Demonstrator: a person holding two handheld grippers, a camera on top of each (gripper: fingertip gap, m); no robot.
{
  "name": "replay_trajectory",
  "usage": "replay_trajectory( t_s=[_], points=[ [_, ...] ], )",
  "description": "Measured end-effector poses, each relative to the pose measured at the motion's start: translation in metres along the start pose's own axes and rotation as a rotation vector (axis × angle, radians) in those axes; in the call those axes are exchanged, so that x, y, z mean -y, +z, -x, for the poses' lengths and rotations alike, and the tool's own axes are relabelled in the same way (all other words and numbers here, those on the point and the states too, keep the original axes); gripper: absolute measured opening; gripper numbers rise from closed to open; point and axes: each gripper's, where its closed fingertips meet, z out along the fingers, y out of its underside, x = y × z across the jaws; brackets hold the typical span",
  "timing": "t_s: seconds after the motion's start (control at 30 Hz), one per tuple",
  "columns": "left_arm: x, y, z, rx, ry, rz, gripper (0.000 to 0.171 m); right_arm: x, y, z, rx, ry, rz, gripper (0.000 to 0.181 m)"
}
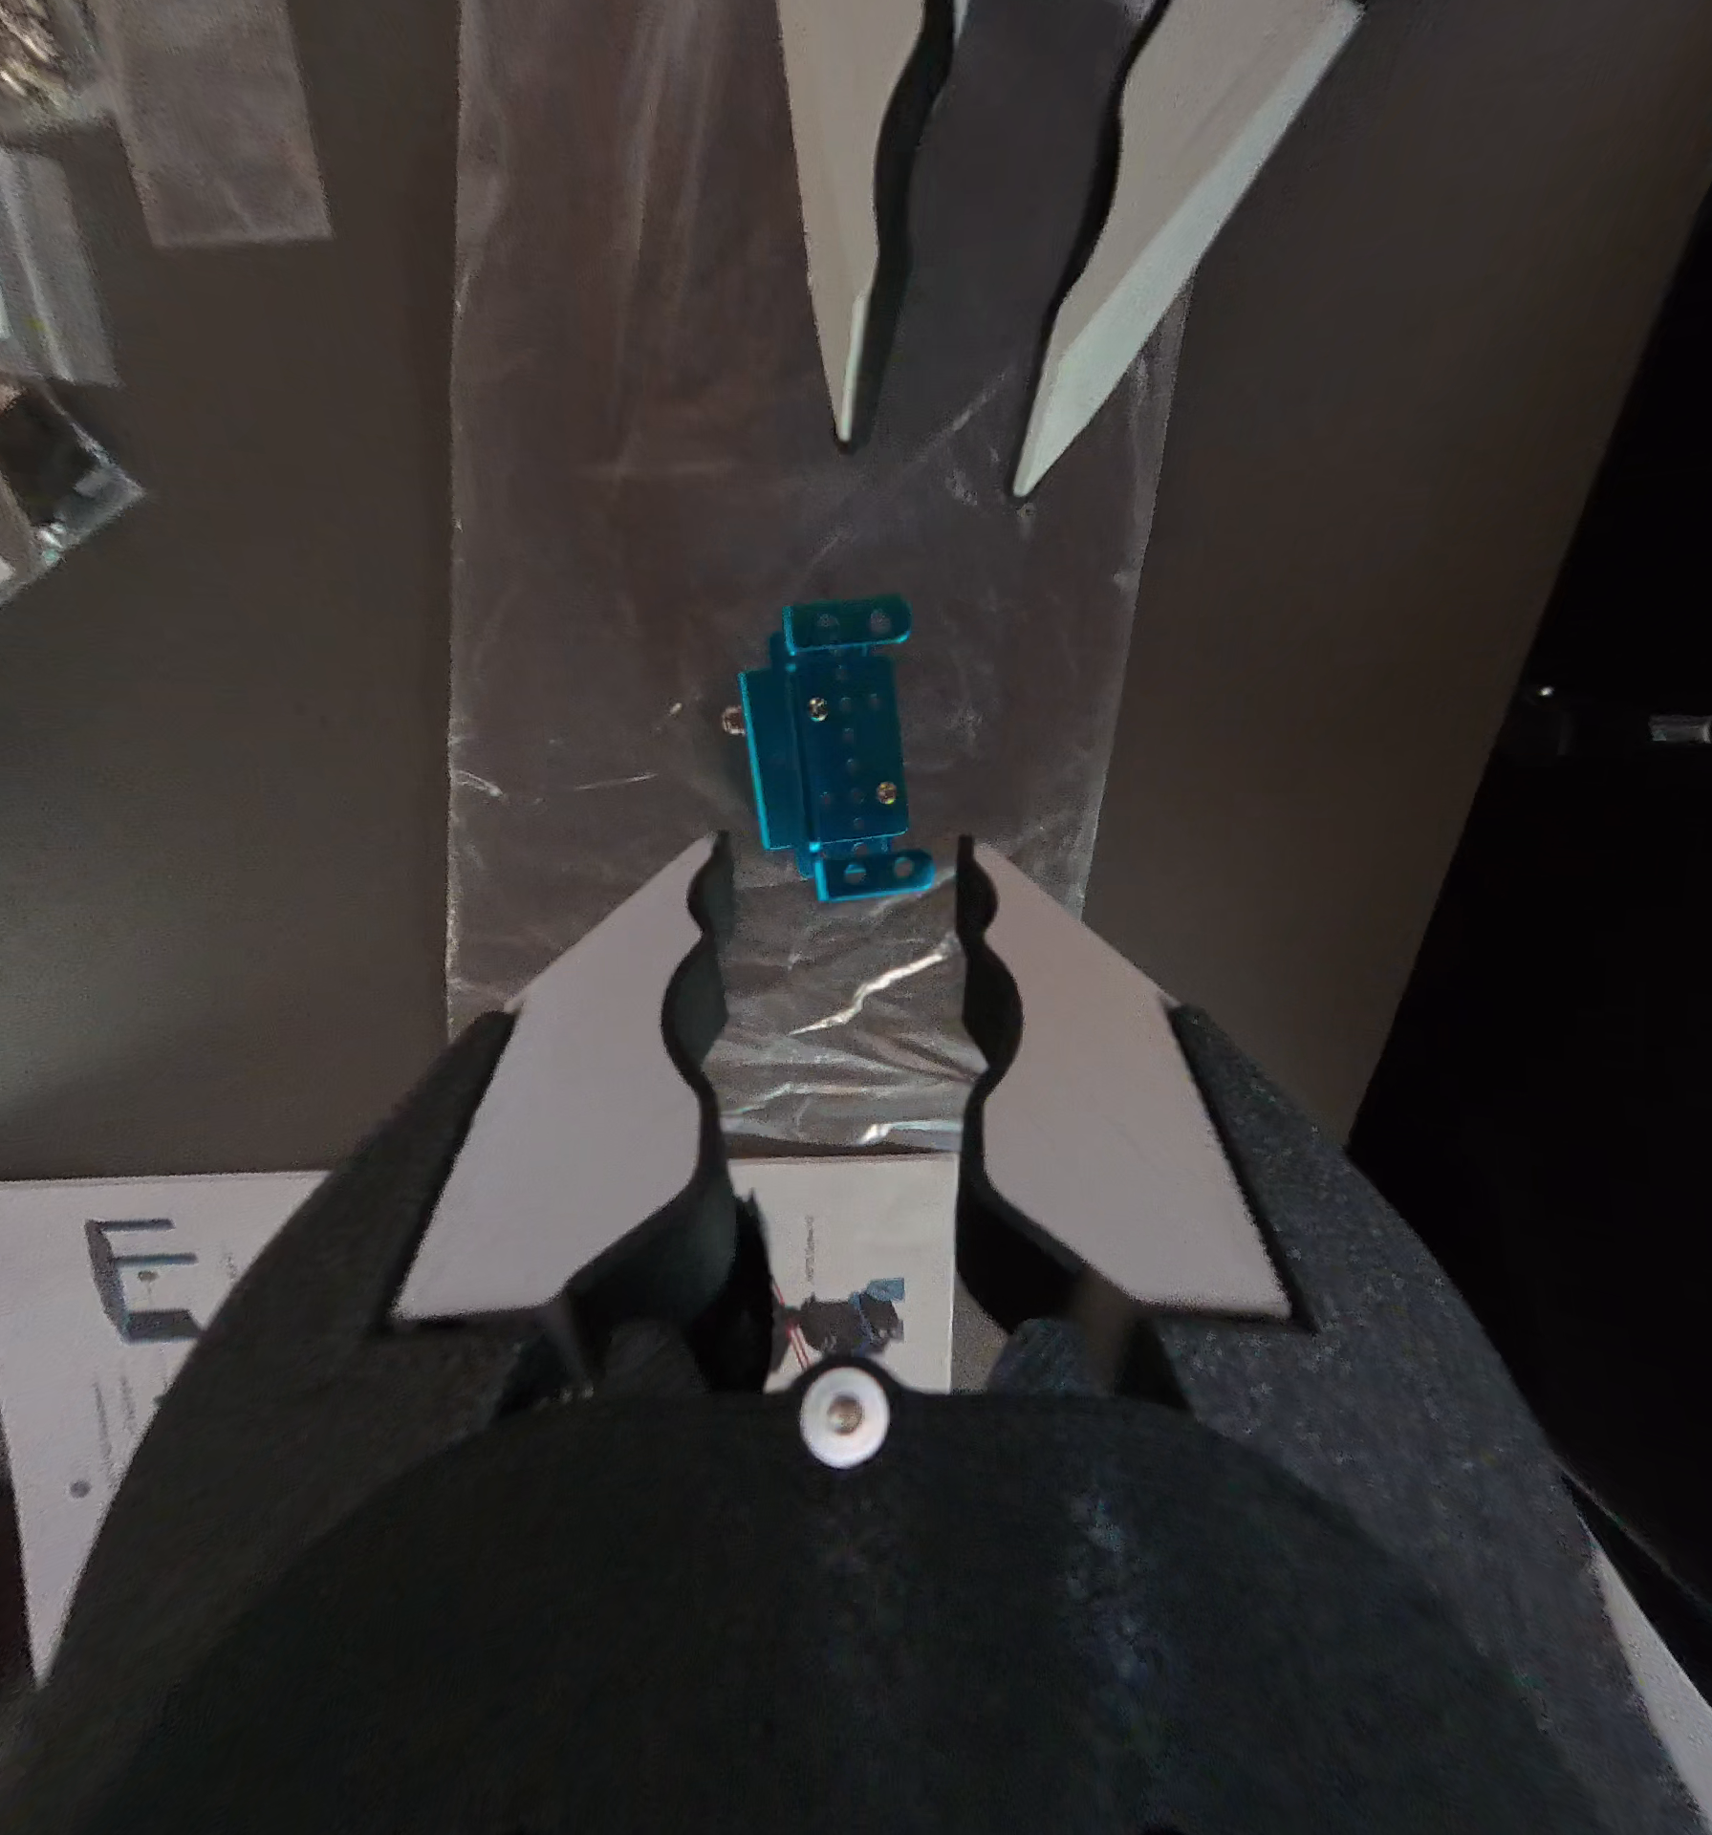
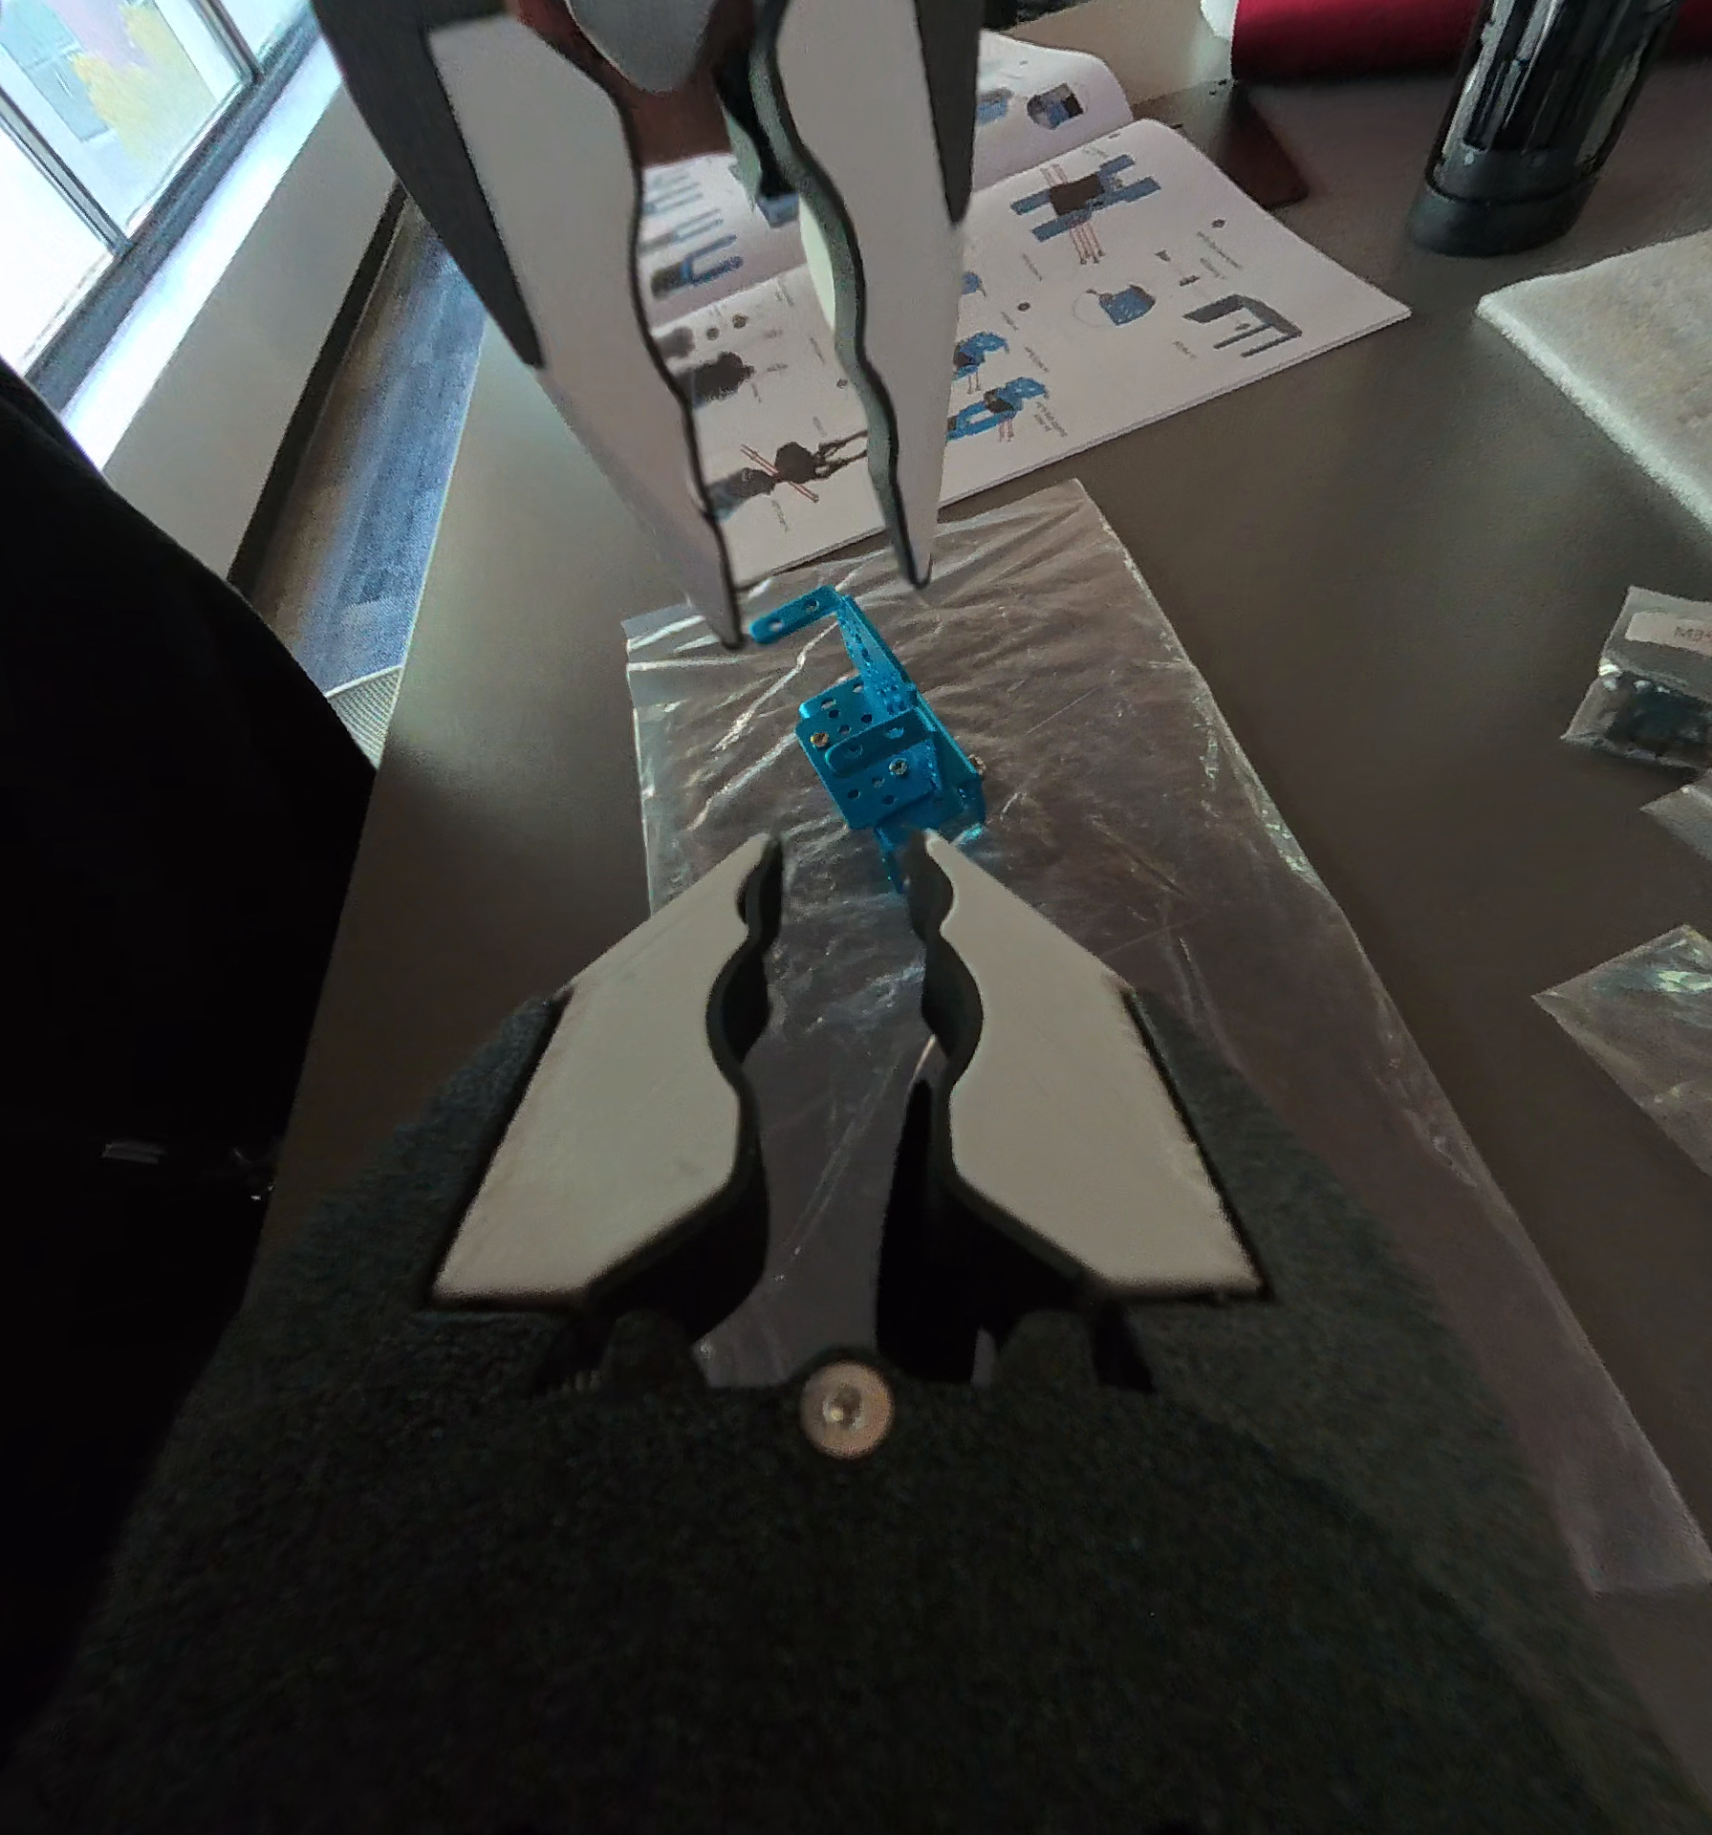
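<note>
Both grippers stand open and empty over a clear plastic bag (image 1: 633, 616) on the table (image 2: 1328, 556). Left gripper (image 1: 840, 844) and right gripper (image 2: 852, 844) face each other, the blue metal bracket (image 1: 837, 750) lying on the bag between them, untouched.

Office or hobby-assembly workspace, indoors. Smooth grey-brown tabletop (image 2: 1378, 516) set along a wall with a window (image 2: 107, 169) letting in daylight; patterned carpet (image 2: 385, 477) on the floor below the sill. On the tabletop: an open instruction booklet (image 2: 1130, 298) with printed diagrams of blue parts, a flat clear plastic bag (image 2: 1080, 794) carrying a small blue perforated metal bracket assembly (image 2: 861, 755) with screws, several small zip bags (image 2: 1666, 695) of hardware off to one side, a white foam sheet (image 2: 1666, 367), and a dark cylindrical bottle (image 2: 1517, 119). Kit-building setup rather than a heavy workshop.
</note>
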Motion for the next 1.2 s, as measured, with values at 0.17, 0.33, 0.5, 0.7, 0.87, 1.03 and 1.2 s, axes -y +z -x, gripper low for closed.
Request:
replay_trajectory(
  t_s=[0.17,0.33,0.5,0.7,0.87,1.03,1.2],
  points=[
    [-0.004,-0.013,-0.007,0.000,-0.027,-0.320,0.053,-0.002,-0.014,-0.016,-0.105,-0.019,0.046,0.021],
    [-0.010,-0.002,-0.009,0.090,0.028,-0.469,0.054,-0.010,-0.017,-0.028,-0.113,0.043,0.077,0.026],
    [0.001,0.010,-0.010,0.082,0.041,-0.518,0.048,-0.020,-0.036,-0.049,-0.203,0.059,0.135,0.019],
    [0.009,0.010,0.006,0.130,-0.004,-0.558,0.027,-0.022,-0.037,-0.055,-0.183,0.106,0.114,0.020],
    [0.012,0.005,0.026,0.234,-0.090,-0.607,0.027,-0.027,-0.033,-0.053,-0.201,0.065,0.153,0.020],
    [0.008,0.016,0.018,0.215,-0.117,-0.601,0.027,-0.025,-0.033,-0.050,-0.202,0.054,0.153,0.020],
    [0.006,0.014,0.020,0.213,-0.138,-0.621,0.027,-0.025,-0.033,-0.050,-0.199,0.056,0.151,0.020]
  ],
)
